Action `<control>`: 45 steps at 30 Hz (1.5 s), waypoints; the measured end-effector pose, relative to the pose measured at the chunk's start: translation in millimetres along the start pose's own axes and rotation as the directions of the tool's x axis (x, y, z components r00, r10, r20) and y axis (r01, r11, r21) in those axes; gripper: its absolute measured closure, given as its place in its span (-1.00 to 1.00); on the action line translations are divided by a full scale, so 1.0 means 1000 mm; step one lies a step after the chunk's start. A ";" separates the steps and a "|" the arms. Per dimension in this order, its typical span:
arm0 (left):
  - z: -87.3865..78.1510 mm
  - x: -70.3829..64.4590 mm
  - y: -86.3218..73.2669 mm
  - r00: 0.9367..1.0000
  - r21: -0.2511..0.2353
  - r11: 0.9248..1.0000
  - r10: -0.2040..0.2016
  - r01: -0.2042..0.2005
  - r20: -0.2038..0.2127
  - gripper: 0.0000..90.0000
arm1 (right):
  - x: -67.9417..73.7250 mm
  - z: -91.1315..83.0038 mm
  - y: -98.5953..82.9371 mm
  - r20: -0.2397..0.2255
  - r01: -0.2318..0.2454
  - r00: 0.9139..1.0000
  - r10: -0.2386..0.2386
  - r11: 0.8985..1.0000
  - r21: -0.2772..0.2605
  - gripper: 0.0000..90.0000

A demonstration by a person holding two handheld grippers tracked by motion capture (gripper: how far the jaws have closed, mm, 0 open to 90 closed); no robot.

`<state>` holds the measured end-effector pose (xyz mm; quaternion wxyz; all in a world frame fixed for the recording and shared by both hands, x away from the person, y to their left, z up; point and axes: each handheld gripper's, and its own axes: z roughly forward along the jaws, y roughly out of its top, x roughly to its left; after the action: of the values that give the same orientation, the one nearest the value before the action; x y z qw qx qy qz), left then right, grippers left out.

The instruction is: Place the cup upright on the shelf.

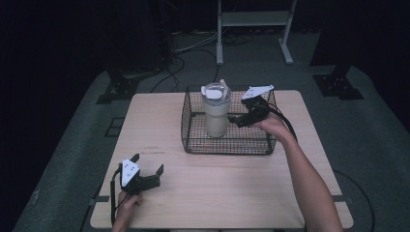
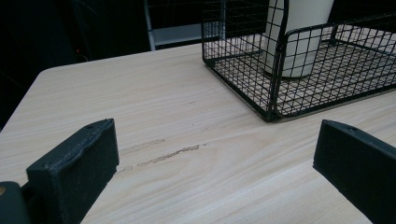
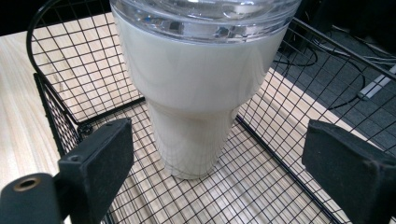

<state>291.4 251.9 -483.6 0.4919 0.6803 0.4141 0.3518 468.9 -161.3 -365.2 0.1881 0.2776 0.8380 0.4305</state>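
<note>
A cream tumbler (image 1: 215, 112) with a clear lid stands upright inside a black wire basket (image 1: 227, 144) at the table's far middle. My right gripper (image 1: 238, 119) is open, held over the basket's right half just right of the tumbler (image 3: 196, 93), its jaws wide apart on either side of the cup without touching it. My left gripper (image 1: 149, 164) is open near the table's front left, low over bare wood, with nothing between its jaws. From the left gripper view the basket (image 2: 280, 93) and the tumbler's base (image 2: 299, 37) lie ahead to the right.
The light wooden table (image 1: 159, 130) has bare wood left of and in front of the basket. Beyond the far edge are a white metal frame (image 1: 254, 21), floor cables (image 1: 193, 48) and dark stands on grey carpet.
</note>
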 end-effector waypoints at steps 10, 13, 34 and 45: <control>0.000 0.000 0.000 1.000 0.000 1.000 0.001 -0.001 0.000 -1.00 | 0.001 -0.014 0.003 0.012 0.013 1.000 -0.013 1.000 -0.002 -0.81; 0.000 0.000 0.000 1.000 0.000 1.000 0.001 -0.001 0.000 -1.00 | 0.002 -0.019 0.003 0.013 0.010 1.000 -0.010 1.000 -0.005 -0.81; 0.000 0.000 0.000 1.000 0.000 1.000 0.001 -0.001 0.000 -1.00 | 0.009 -0.045 -0.003 0.009 0.019 1.000 -0.019 1.000 -0.019 -0.81; 0.000 0.000 0.000 1.000 0.000 1.000 0.002 -0.002 0.000 -1.00 | 0.012 -0.055 -0.011 0.002 0.022 1.000 -0.022 0.999 -0.025 -0.81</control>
<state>291.5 251.9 -483.6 0.4913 0.6807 0.4137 0.3523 425.3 -193.0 -344.6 0.1970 0.2664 0.8353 0.4387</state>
